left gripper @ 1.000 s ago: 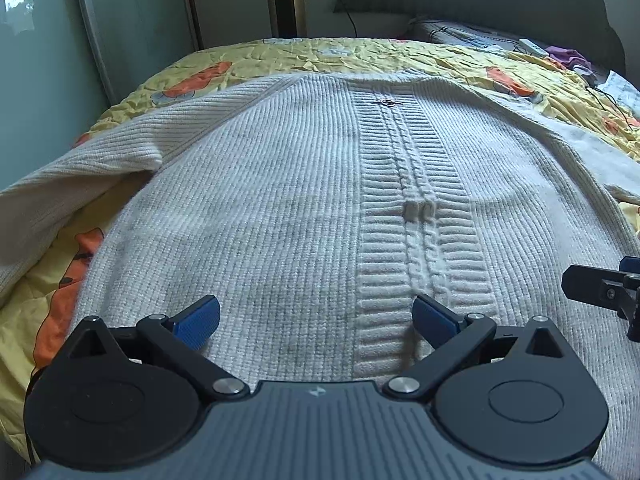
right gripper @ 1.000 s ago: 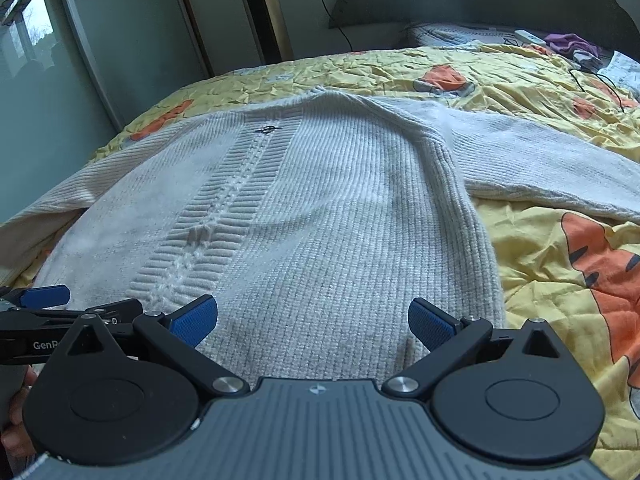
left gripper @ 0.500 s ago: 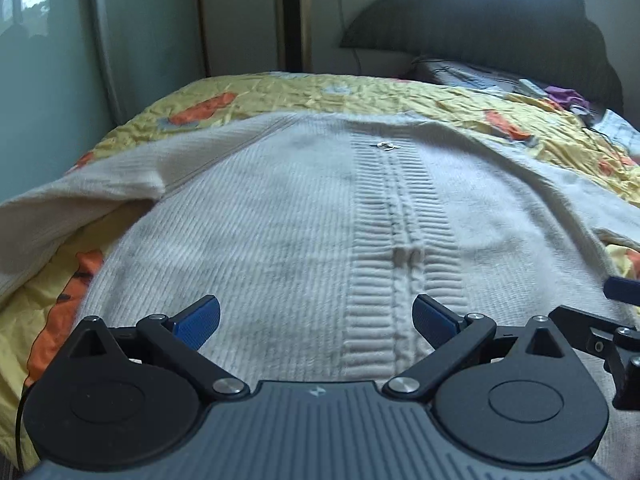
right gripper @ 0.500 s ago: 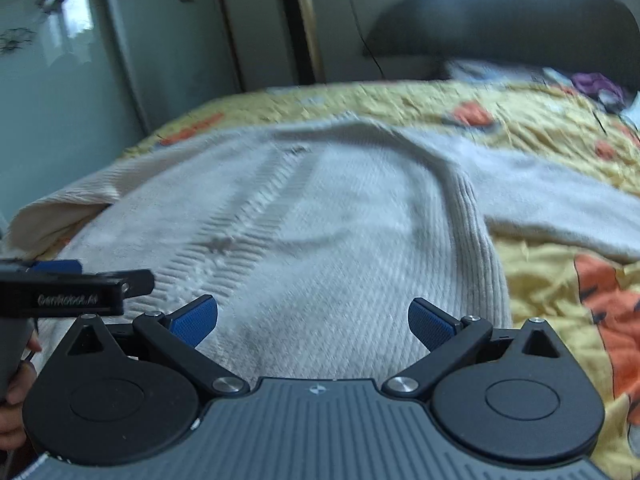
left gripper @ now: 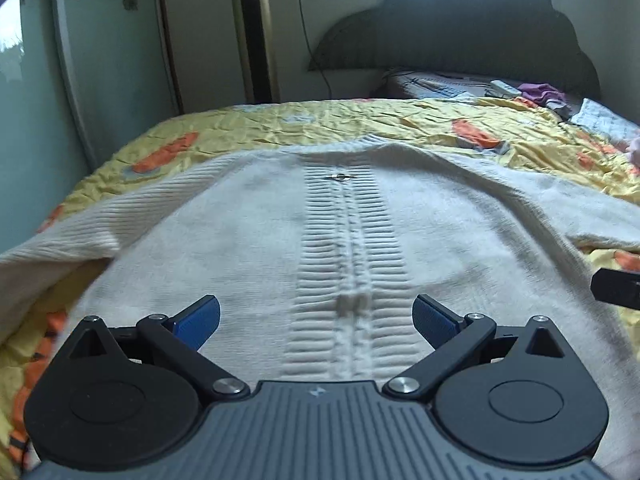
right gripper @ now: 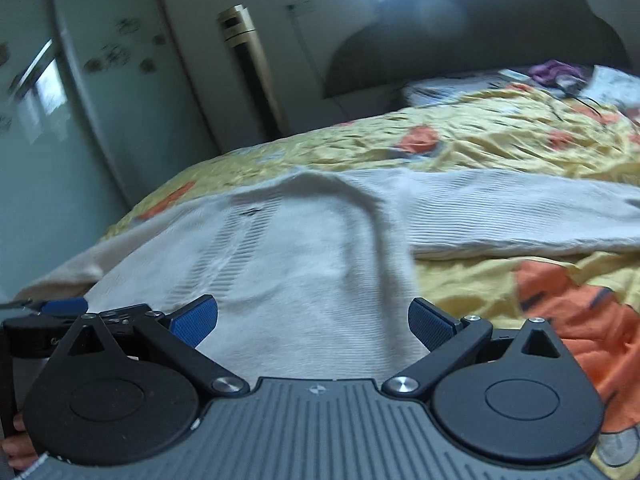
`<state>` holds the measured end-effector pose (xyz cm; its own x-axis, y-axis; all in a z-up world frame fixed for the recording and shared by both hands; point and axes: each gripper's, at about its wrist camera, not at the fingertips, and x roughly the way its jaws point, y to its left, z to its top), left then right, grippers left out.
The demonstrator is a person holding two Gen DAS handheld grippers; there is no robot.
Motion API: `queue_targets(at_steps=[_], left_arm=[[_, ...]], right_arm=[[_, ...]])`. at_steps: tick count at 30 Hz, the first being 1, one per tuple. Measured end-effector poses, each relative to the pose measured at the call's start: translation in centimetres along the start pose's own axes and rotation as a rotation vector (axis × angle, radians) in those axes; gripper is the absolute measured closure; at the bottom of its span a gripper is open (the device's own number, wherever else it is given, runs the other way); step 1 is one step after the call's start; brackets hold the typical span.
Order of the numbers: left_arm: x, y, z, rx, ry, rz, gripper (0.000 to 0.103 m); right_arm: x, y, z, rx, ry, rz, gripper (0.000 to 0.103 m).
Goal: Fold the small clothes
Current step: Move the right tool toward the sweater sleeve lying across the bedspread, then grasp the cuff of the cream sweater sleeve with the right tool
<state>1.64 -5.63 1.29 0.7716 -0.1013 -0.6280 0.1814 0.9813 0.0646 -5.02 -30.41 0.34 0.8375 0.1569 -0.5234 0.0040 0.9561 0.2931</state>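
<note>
No fold is seen yet. The cream ribbed knit sweater (left gripper: pixel 248 256) lies spread flat on the yellow-and-orange quilted bed (left gripper: pixel 320 128), ahead of both sets of jaws, sleeves out. Left gripper (left gripper: pixel 316 320) and right gripper (right gripper: pixel 313 318): jaws wide apart, nothing held. All folds judged outstanding.

A cream knit sweater (left gripper: pixel 248 264) lies spread flat across a bed's yellow-and-orange quilt (left gripper: pixel 320 128), its collar toward the dark headboard (left gripper: pixel 460 36).

Left wrist view low over sweater (left gripper: pixel 248 264) hem, facing headboard (left gripper: pixel 460 36), right wrist view alongside, tilted, both sharing sweater and bedspread (right gripper: pixel 500 136)
</note>
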Motion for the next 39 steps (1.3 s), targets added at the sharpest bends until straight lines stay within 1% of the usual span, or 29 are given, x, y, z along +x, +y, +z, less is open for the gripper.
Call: queue_targets(at_steps=[4, 10, 15, 18, 21, 25, 29, 33, 36, 39], left_arm=[[0.8, -0.6, 0.3, -0.022, 0.016, -0.035, 0.000], [1.5, -1.1, 0.0, -0.047, 0.041, -0.070, 0.000], [2.2, -1.1, -0.2, -0.060, 0.073, -0.066, 0.000], [2.6, -1.0, -0.1, -0.056, 0.079, -0.034, 0.000], [2.5, -0.8, 0.1, -0.055, 0.066, -0.003, 0.000], [2.9, -0.6, 0.2, -0.044, 0.070, 0.060, 0.000], [3.2, -0.1, 0.1, -0.060, 0.092, 0.055, 0.000], [3.2, 0.0, 0.0, -0.057, 0.091, 0.063, 0.000], [3.3, 0.1, 0.0, -0.060, 0.095, 0.059, 0.000], [3.4, 0.1, -0.1, -0.056, 0.102, 0.060, 0.000]], right_arm=[[0.1, -1.9, 0.0, 0.039, 0.006, -0.046, 0.000], [0.5, -3.6, -0.2, 0.038, 0.018, -0.133, 0.000], [0.3, -4.8, 0.0, 0.060, 0.004, -0.132, 0.000], [0.2, -5.4, 0.1, 0.092, 0.000, -0.116, 0.001], [0.2, -5.8, 0.0, 0.127, 0.002, -0.091, 0.003], [0.2, -4.9, 0.0, 0.096, 0.007, -0.082, 0.003], [0.0, -3.4, 0.4, 0.047, 0.003, -0.050, 0.002], [0.0, -2.3, 0.6, -0.003, 0.002, -0.054, 0.001], [0.1, -2.5, 0.7, 0.011, 0.007, -0.053, 0.001], [0.0, -3.3, 0.6, 0.025, 0.006, -0.079, 0.001]])
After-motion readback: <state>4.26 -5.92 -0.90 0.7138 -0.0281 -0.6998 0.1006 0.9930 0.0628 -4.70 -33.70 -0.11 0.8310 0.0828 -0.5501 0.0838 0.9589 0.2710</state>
